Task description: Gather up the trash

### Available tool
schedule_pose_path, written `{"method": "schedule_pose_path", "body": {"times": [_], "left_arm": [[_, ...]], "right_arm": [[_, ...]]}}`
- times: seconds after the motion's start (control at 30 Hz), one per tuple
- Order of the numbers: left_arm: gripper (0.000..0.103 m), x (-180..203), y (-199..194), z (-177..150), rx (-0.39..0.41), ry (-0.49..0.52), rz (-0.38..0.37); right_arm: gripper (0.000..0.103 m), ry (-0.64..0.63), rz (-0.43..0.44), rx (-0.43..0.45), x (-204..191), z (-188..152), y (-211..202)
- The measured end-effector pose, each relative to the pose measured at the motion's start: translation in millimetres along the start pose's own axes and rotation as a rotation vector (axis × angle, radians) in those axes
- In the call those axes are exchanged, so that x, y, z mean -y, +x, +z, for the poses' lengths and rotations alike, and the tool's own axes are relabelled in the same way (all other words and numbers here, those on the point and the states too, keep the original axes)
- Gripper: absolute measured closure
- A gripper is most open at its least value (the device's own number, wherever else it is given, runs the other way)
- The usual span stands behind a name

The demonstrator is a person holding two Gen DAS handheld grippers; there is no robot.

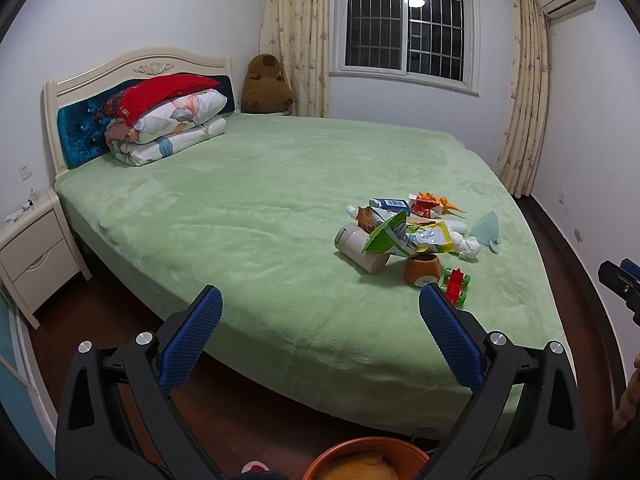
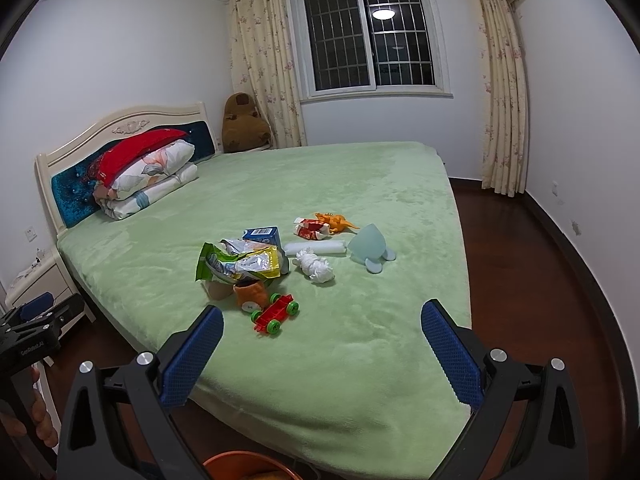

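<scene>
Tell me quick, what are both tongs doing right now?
Left tongs: open, holding nothing.
Right tongs: open, holding nothing.

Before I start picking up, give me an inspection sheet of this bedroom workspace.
Surface: green bedspread, mostly bare; items clustered near the foot.
Job's things: green-yellow snack bag, blue carton, red wrapper, crumpled white tissue.
Clutter: red toy car, orange dinosaur, pale blue toy, folded bedding.
Grippers: left gripper and right gripper off the bed's near edge, jaws wide apart, holding nothing.
Cables: nothing seen.
Surroundings: orange bin below, nightstand, barred window.
</scene>
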State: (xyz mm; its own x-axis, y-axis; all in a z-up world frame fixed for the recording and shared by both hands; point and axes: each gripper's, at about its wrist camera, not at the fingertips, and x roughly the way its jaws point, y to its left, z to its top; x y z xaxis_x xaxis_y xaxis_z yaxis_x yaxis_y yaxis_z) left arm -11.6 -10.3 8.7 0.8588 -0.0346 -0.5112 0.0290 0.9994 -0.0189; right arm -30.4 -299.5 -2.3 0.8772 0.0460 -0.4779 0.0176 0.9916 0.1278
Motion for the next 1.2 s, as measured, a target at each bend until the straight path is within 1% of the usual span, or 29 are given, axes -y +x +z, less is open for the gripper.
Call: {"method": "schedule_pose_path", "body": {"times": [0.73,1.2], "left_arm": [[0.006,2.9,2.6,-2.0,-0.015,-0.003,-0.008],[0.006,2.1,6.8,-4.9,-0.027,-0.005,-0.01]], "right_arm": [[0.005,0.003,0.003,-0.004,0.1,-0.7,2.9],[0.006,0.006,0.011,-0.025,-1.0,-7.5,11.0]]}}
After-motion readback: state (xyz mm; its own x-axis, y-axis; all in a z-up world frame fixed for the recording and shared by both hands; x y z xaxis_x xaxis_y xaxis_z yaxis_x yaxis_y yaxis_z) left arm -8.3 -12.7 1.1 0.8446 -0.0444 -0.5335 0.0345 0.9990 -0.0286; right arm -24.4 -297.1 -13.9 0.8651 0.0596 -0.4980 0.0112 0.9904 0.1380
